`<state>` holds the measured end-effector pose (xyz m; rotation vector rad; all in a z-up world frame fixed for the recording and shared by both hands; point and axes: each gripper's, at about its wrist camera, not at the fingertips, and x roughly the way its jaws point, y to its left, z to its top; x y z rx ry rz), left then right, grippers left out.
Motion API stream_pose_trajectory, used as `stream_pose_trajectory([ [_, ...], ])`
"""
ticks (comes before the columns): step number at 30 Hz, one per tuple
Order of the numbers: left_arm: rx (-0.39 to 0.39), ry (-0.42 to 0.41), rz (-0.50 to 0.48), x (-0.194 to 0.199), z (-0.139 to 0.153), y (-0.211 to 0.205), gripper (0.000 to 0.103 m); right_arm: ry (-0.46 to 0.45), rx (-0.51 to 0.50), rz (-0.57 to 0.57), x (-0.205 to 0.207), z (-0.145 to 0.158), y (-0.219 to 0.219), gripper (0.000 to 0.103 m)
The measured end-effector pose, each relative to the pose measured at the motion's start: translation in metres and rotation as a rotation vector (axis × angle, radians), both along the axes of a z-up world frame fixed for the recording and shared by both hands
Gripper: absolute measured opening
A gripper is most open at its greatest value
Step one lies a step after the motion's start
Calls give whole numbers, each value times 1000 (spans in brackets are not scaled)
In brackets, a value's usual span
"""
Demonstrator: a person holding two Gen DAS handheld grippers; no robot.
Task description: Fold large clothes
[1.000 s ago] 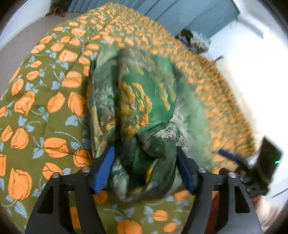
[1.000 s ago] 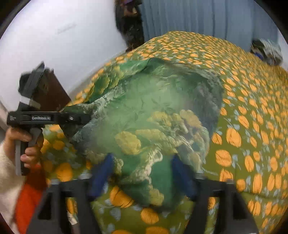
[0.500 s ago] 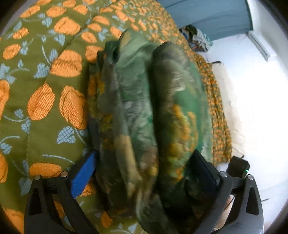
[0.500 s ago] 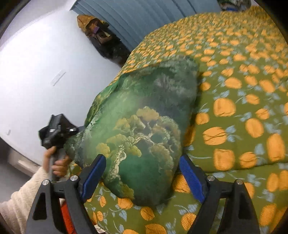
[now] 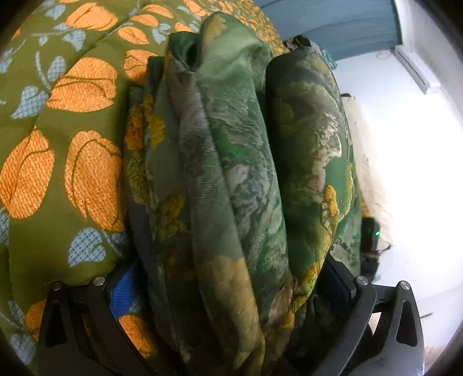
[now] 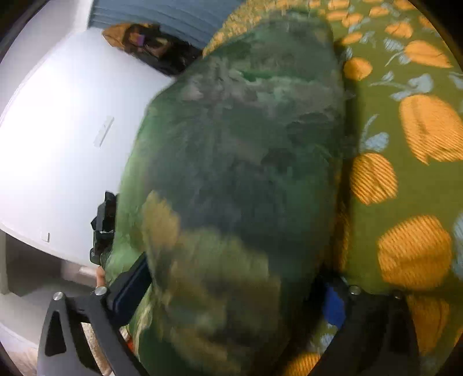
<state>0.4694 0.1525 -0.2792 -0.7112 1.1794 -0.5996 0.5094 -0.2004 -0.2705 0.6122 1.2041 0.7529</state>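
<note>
A folded green garment with a yellow and grey print [image 5: 237, 162] lies as a thick bundle on the olive bedspread with orange tulips [image 5: 72, 162]. My left gripper [image 5: 228, 286] stands wide, low over the bed. The bundle's near end fills the gap between its blue pads [image 5: 124, 289]. In the right wrist view the same garment [image 6: 240, 162] is blurred. My right gripper [image 6: 233, 293] straddles its other end and its jaws are opening. Each view shows the other gripper's black body at the bundle's far side [image 5: 369, 234] [image 6: 102, 228].
The bedspread [image 6: 405, 144] stretches away beside the bundle. A white wall [image 6: 63, 138] runs along the bed's edge. Blue curtains [image 5: 332, 26] hang at the far end, with a dark heap of things [image 6: 153, 46] below them.
Both grippers have sunk towards the bed and closed in on the bundle. Their jaws have widened, and the garment, lifted and bunched before, now rests folded on the bedspread.
</note>
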Motion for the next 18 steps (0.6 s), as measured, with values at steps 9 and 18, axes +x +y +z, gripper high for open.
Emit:
stream_pose_trajectory([
  [9, -19, -109, 37, -8, 40, -20, 60, -329, -235, 56, -15, 67, 37, 67],
  [18, -14, -295, 67, 49, 120, -53, 60, -527, -139, 53, 47, 131, 26, 66],
])
